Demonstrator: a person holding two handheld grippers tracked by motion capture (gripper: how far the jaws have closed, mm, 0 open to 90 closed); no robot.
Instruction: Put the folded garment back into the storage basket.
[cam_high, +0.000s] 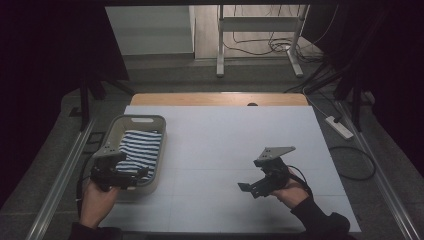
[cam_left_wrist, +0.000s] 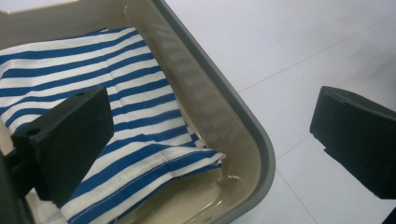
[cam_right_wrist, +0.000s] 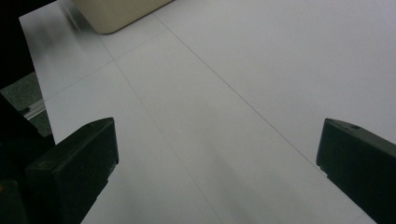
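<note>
Left gripper (cam_high: 131, 176) hangs over the near end of the beige basket (cam_high: 156, 121), held in the person's left hand (cam_high: 98, 196) at the left side of the table (cam_high: 225, 145). In the left gripper view its jaws stand wide apart with nothing between them: one jaw sits above the folded blue-and-white striped cloth (cam_left_wrist: 93, 93), the other is out past the basket's rim (cam_left_wrist: 243, 121), above the bare white table top. The cloth lies flat inside the basket, its folded corner near the basket's near wall, and neither jaw can be seen touching it. Farther right, well apart from the basket, the right gripper (cam_high: 246, 188) is held in the right hand (cam_high: 292, 192) low over the table, pointing left; in the right gripper view its jaws are likewise spread wide and empty, with a corner of the basket (cam_right_wrist: 116, 14) far ahead.
</note>
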